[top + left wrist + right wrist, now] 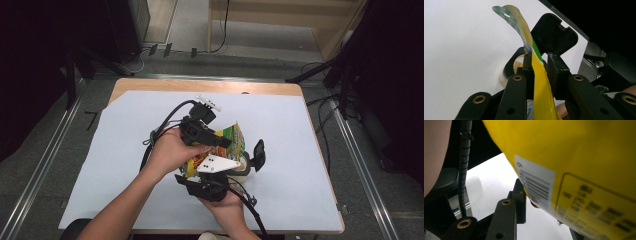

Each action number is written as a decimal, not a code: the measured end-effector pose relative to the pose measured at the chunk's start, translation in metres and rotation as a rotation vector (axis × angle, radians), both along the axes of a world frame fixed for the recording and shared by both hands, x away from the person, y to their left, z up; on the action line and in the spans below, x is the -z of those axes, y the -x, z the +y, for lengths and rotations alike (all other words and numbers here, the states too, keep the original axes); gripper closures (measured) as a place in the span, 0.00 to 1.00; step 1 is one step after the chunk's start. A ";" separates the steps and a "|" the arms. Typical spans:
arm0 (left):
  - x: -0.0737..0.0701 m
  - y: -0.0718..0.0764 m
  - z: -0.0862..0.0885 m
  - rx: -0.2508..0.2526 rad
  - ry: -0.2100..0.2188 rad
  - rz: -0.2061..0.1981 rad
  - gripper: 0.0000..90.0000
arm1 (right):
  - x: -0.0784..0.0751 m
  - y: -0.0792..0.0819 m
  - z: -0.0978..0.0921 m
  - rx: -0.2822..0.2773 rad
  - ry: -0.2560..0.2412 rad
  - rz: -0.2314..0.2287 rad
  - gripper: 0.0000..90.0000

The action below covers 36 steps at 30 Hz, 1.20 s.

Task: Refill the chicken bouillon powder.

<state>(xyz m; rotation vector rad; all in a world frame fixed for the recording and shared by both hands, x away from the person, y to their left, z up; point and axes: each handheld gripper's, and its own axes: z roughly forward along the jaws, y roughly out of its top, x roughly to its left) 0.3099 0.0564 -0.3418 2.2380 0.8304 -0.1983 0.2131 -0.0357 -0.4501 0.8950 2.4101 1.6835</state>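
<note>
left gripper (537,75) clamping the yellow bag (541,100) | right gripper (212,182): can't tell | you're tilting it toward the jar (510,68) at 3 o'clock, so it's risking a spill

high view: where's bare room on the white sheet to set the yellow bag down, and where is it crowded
The white sheet is bare along its right side, between the black flip lid and the table's right edge, and across its left side, left of the forearm. The far strip is free too. The centre is crowded: both grippers, the yellow bag and the small container cluster there.
</note>
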 end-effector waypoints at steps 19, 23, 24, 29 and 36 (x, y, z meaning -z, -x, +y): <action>-0.001 0.000 0.001 -0.002 0.003 -0.006 0.85 | -0.004 0.001 0.001 -0.009 -0.020 0.008 0.76; -0.001 -0.001 0.001 -0.002 0.001 -0.007 0.85 | -0.003 0.001 0.001 -0.009 -0.018 0.005 0.76; -0.001 0.000 0.001 -0.004 0.001 -0.008 0.85 | -0.003 0.001 0.001 -0.009 -0.016 0.003 0.76; -0.001 0.000 0.001 -0.004 0.000 -0.005 0.86 | -0.003 0.001 0.000 -0.009 -0.015 0.003 0.76; -0.001 -0.001 0.001 -0.004 0.000 -0.004 0.85 | -0.003 0.001 0.001 -0.009 -0.015 0.002 0.76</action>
